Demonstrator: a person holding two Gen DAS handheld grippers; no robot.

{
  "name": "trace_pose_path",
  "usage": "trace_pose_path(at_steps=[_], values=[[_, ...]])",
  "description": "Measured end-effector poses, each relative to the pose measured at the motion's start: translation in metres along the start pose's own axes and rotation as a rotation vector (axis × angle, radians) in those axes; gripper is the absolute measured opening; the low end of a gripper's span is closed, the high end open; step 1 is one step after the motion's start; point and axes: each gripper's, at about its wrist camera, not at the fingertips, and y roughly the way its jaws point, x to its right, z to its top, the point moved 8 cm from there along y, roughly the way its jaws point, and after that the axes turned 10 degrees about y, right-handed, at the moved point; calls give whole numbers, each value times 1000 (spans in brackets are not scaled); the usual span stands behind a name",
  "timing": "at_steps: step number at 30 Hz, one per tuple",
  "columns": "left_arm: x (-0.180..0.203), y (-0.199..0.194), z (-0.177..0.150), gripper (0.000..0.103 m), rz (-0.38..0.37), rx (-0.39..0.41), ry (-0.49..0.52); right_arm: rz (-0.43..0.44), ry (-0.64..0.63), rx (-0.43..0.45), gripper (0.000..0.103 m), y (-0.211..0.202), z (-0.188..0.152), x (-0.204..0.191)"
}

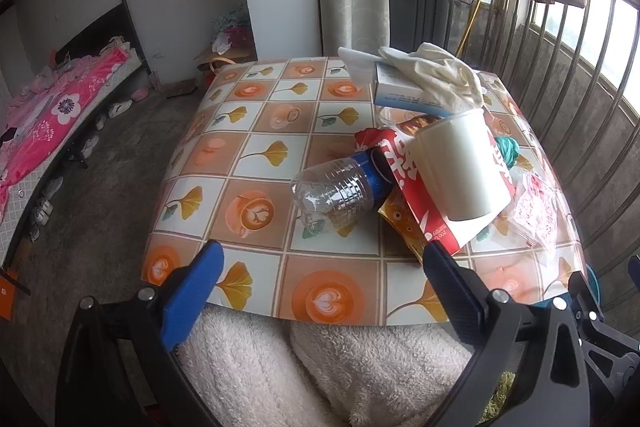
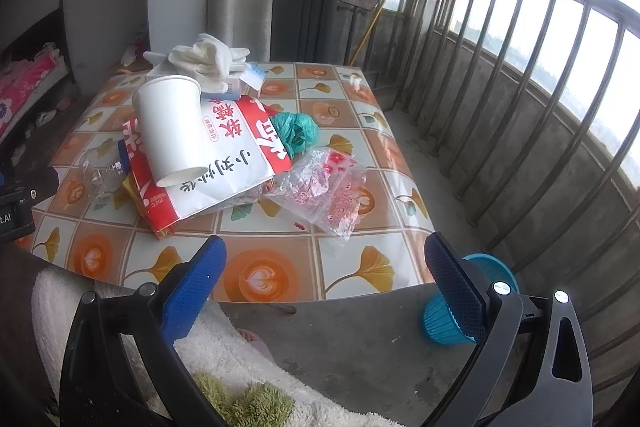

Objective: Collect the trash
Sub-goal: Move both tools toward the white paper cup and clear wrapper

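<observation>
The left gripper [image 1: 320,259] is wide apart and holds nothing. The right gripper [image 2: 326,255] is wide apart too, and it is empty. Both hang near the front edge of the table [image 1: 256,115].

The trash sits in a heap on the table. A white paper cup [image 2: 172,129] lies tipped on a red and white snack bag [image 2: 224,179]. A clear plastic bottle [image 1: 340,187] lies on its side, touching the bag. A crinkly clear wrapper [image 2: 324,191] and a green bag ball [image 2: 296,133] lie beside it.

I think the cup could roll off if the bag gets pulled. The bottle is round and smooth, so it could slip or roll away. The wrapper is thin and could be hard to pinch.

A blue bin [image 2: 468,311] stands on the floor by the table corner. The table has a shiny cloth with leaves and coffee cups. A railing [image 2: 540,107] runs along one side, and a bed [image 1: 52,115] with a pink cover is on the other
</observation>
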Motion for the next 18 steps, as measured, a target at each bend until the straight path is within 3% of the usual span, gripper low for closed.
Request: trace_pose_path(at_steps=[7,18], values=[[5,7,2,97,-10,-21,-4,5,-3,-7,95,6,0,1],[34,27,1,97,-29,-58,10,-18,17,-2,95,26,13,34]])
